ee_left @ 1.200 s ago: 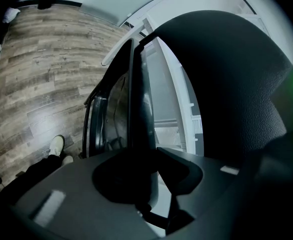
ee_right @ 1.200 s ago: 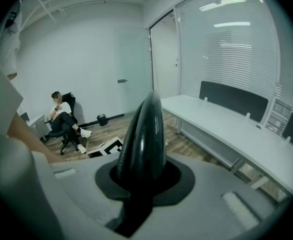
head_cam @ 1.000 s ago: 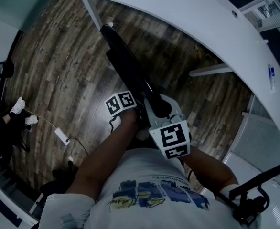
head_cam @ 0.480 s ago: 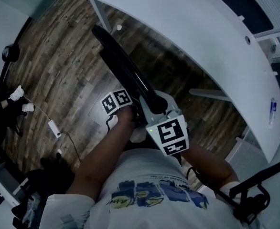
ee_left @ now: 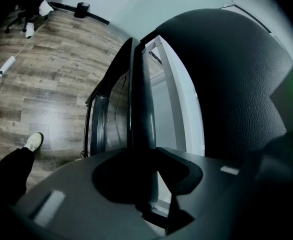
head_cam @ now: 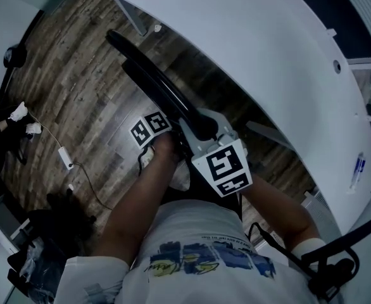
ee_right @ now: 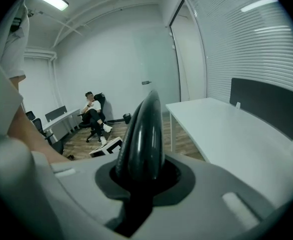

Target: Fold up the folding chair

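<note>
Two grippers clamp one black chair (head_cam: 163, 90) just ahead of the person's white shirt (head_cam: 198, 258). Nearest the shirt, the right gripper (head_cam: 201, 128) has its jaws closed part-way on the chair's rounded near edge; in the right gripper view that edge rises straight out from between the jaws of the right gripper (ee_right: 141, 179), the chair (ee_right: 144, 134) filling the gap. Just left of it, the left gripper (head_cam: 173, 141) also grips the chair: in the left gripper view a thin dark edge of the chair (ee_left: 139, 109) runs down into the narrow gap of the left gripper (ee_left: 146, 169).

From the grippers the chair slants away up and to the left, looking folded flat, its far end over the wooden floor (head_cam: 78, 94). Below the chair in the left gripper view a white shoe (ee_left: 34, 141) stands on the boards. Left of the chair a cable (head_cam: 65, 157) lies on the floor.

Right of and beyond the chair a white table (head_cam: 268, 56) curves across. Far behind the chair, in the right gripper view, a seated person (ee_right: 92, 115) is by the back wall.
</note>
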Demonstrator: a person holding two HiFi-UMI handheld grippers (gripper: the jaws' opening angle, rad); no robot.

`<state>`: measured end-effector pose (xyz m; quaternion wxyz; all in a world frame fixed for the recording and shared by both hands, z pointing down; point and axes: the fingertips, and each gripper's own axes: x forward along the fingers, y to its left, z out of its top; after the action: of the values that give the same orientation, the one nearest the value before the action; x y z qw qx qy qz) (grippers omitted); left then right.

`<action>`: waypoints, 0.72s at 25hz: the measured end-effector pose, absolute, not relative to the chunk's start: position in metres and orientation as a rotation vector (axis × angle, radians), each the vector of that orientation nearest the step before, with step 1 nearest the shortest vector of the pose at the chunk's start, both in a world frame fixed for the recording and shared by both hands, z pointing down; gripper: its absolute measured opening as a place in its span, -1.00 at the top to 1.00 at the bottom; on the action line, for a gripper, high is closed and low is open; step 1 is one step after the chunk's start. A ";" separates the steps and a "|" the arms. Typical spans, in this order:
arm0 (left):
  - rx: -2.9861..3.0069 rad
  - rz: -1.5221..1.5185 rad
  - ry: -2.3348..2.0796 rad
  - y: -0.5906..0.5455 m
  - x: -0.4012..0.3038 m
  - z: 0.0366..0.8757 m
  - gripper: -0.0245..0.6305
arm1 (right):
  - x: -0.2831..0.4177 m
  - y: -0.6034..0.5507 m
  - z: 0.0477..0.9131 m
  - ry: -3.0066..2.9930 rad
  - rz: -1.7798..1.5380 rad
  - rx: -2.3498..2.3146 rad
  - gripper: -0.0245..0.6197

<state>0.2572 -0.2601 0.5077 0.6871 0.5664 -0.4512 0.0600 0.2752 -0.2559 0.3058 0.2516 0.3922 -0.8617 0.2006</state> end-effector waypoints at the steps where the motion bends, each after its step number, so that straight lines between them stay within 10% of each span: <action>1: 1.262 0.128 -1.016 -0.262 0.261 0.510 0.54 | 0.280 -0.258 0.308 -2.351 0.547 1.055 0.73; 18: 1.234 0.113 -1.039 -0.298 0.341 0.526 0.56 | 0.381 -0.304 0.331 -2.420 0.623 0.984 0.73</action>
<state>0.3408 -0.2980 0.5259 0.6907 0.5519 -0.4646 0.0505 0.3808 -0.3038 0.3312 0.2257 0.3570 -0.8778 0.2260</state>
